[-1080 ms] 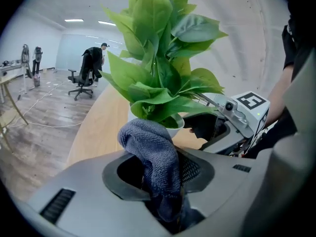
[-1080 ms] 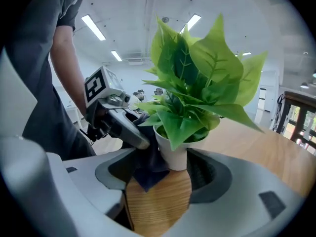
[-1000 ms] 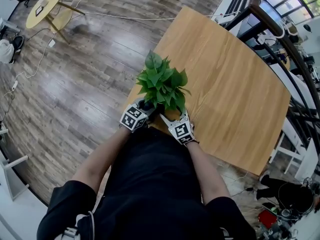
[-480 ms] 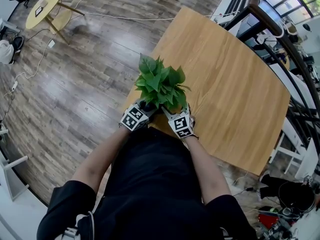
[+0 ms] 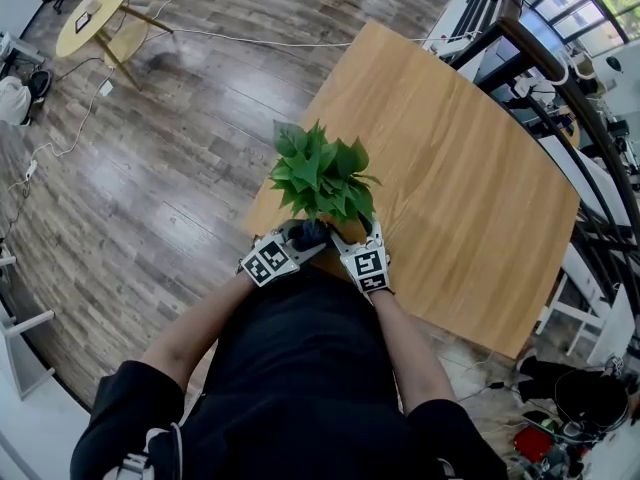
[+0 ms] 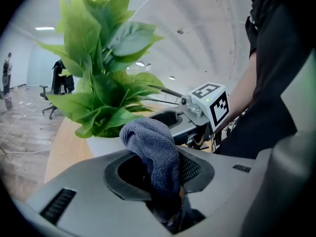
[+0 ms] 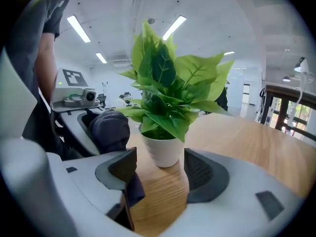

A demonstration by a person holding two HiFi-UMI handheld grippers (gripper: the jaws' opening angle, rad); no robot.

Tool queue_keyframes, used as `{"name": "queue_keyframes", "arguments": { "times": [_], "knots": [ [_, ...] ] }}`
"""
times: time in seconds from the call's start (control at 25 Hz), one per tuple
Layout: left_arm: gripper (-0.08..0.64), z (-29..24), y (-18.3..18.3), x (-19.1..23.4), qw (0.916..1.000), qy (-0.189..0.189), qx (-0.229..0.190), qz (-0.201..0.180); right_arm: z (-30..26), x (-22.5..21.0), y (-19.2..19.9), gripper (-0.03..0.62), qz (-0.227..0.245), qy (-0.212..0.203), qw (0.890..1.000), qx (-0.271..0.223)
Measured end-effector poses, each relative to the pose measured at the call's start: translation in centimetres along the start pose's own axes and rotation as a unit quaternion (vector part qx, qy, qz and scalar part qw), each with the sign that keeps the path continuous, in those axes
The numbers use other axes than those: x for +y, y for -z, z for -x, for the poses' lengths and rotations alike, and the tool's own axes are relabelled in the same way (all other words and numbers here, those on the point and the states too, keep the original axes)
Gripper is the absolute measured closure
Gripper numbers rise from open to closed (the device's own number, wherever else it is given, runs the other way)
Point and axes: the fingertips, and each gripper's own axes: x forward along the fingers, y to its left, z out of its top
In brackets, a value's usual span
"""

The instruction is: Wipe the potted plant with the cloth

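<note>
A leafy green plant [image 5: 322, 173] in a white pot [image 7: 163, 149] stands at the near edge of the wooden table [image 5: 470, 168]. My left gripper [image 5: 308, 235] is shut on a dark blue-grey cloth [image 6: 153, 152], which bulges up between the jaws just short of the pot [image 6: 101, 144] and under the leaves [image 6: 98, 73]. My right gripper [image 5: 352, 233] sits at the pot's other side; in the right gripper view it [image 7: 163, 169] is open, with the pot just ahead of the gap and untouched. The cloth [image 7: 109, 130] shows at the left there.
The table's near edge runs right under both grippers, with wood floor [image 5: 150, 188] beyond it to the left. A small round yellow table [image 5: 95, 13] and cables lie far off. A dark railing [image 5: 560, 68] borders the right side.
The left gripper has swung in toward the pot, bringing the cloth close under the leaves. The right gripper has stayed by the pot.
</note>
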Motion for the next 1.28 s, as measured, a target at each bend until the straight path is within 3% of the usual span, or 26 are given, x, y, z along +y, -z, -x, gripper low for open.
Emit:
{"name": "queue_keyframes", "arguments": {
  "times": [0.16, 0.36, 0.4, 0.44, 0.48, 0.68, 1.04, 1.28],
  "knots": [
    [0.408, 2.8, -3.3, -2.0, 0.9975, 0.018, -0.062, -0.029, 4.7, 1.6, -3.3, 0.284, -0.035, -0.031, 0.997, -0.058],
    [0.408, 7.0, -8.4, -3.5, 0.9857, 0.044, -0.161, 0.02, 9.6, 1.2, -9.1, 0.289, -0.048, -0.037, 0.991, -0.123],
    [0.408, 7.7, -9.3, -3.7, 0.9838, 0.037, -0.174, 0.023, 10.7, 1.0, -10.5, 0.337, -0.039, -0.034, 0.989, -0.137],
    [0.408, 8.3, -10.4, -3.9, 0.9822, 0.028, -0.184, 0.024, 11.8, 0.8, -12.2, 0.54, -0.03, -0.033, 0.985, -0.164],
    [0.408, 9.0, -11.6, -4.0, 0.9805, 0.016, -0.194, 0.026, 12.8, 0.8, -14.1, 0.575, -0.022, -0.034, 0.98, -0.195],
    [0.411, 10.4, -16.1, -4.2, 0.974, -0.026, -0.224, 0.019, 16.0, 2.6, -20.0, 0.575, 0.007, -0.031, 0.958, -0.284],
    [0.413, 10.0, -17.8, -4.8, 0.9704, -0.041, -0.238, -0.005, 17.0, 3.3, -19.3, 0.575, 0.011, -0.004, 0.96, -0.28],
    [0.416, 9.7, -18.7, -5.4, 0.9707, -0.038, -0.237, -0.014, 18.0, 2.6, -20.1, 0.575, 0.016, 0.026, 0.955, -0.294]
  ]
}}
